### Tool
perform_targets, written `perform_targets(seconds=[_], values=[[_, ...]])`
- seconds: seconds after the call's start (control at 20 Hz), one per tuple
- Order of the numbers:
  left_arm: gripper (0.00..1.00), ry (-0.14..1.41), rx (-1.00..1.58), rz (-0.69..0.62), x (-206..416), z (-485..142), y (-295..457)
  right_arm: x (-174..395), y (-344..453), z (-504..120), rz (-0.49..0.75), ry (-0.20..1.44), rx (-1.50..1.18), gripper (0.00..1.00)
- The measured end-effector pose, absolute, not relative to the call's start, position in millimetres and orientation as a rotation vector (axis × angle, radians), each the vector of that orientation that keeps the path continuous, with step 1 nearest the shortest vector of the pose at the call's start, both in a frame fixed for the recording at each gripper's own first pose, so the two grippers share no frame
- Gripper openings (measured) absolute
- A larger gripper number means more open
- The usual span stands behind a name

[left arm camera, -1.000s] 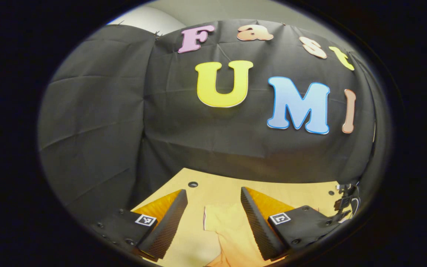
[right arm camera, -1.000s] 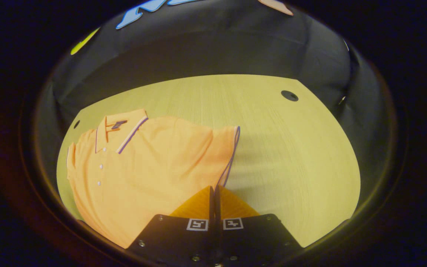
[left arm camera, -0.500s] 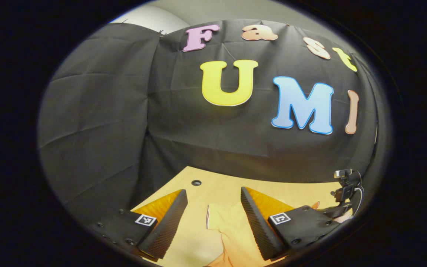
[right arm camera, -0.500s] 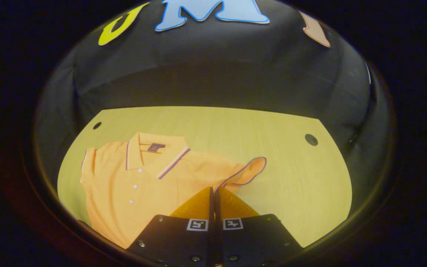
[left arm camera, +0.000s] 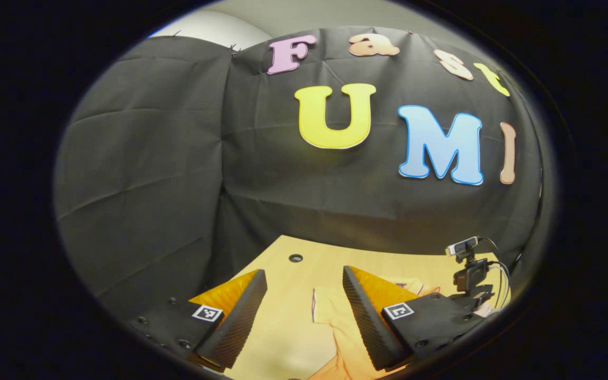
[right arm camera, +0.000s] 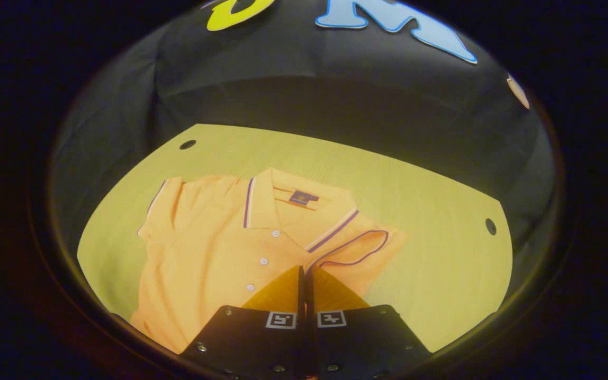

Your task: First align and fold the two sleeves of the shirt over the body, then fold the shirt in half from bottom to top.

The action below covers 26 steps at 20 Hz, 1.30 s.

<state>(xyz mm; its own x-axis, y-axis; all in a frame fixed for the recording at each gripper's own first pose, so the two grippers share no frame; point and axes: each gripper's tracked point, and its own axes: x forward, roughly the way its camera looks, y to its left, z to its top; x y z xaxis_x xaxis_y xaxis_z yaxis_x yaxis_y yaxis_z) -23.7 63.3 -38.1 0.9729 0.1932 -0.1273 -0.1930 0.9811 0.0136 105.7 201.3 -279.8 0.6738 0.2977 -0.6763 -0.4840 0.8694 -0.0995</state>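
1. The right gripper view is showing the whole upper part of the orange short-sleeved polo shirt (right arm camera: 214, 248) with its purple-trimmed collar and white buttons; the left gripper view is catching one sleeve (left arm camera: 330, 311) and the other gripper's rig (left arm camera: 470, 274) far off.
2. The right gripper (right arm camera: 302, 272) is pinching the purple-edged sleeve cuff (right arm camera: 354, 250), fingers pressed together on it, lifting it over the shirt's body.
3. The left gripper (left arm camera: 304, 295) is hovering with fingers spread wide, the sleeve lying between them.
4. The shirt is lying flat on a pale wooden table (right arm camera: 430, 264) with round holes, black cloth hanging behind.
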Motion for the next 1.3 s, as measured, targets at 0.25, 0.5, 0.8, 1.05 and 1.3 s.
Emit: perform_targets(seconds=[0.25, 0.5, 0.8, 1.05, 1.3], values=[[0.95, 0.14, 0.0, 0.204, -26, -44, 69, 99, 209, -288, 0.464, 0.746, -0.27, 0.16], [0.95, 0.146, -0.002, 0.184, -17, -49, 65, 95, 201, -277, 0.446, 0.724, -0.268, 0.28], [0.95, 0.178, 0.01, 0.144, 7, -77, 58, 87, 184, -262, 0.425, 0.708, -0.242, 0.29], [0.95, 0.233, 0.013, 0.1, 45, -117, 53, 71, 167, -248, 0.413, 0.689, -0.227, 0.29], [0.94, 0.305, 0.012, 0.067, 90, -172, 49, 49, 145, -244, 0.382, 0.694, -0.213, 0.28]])
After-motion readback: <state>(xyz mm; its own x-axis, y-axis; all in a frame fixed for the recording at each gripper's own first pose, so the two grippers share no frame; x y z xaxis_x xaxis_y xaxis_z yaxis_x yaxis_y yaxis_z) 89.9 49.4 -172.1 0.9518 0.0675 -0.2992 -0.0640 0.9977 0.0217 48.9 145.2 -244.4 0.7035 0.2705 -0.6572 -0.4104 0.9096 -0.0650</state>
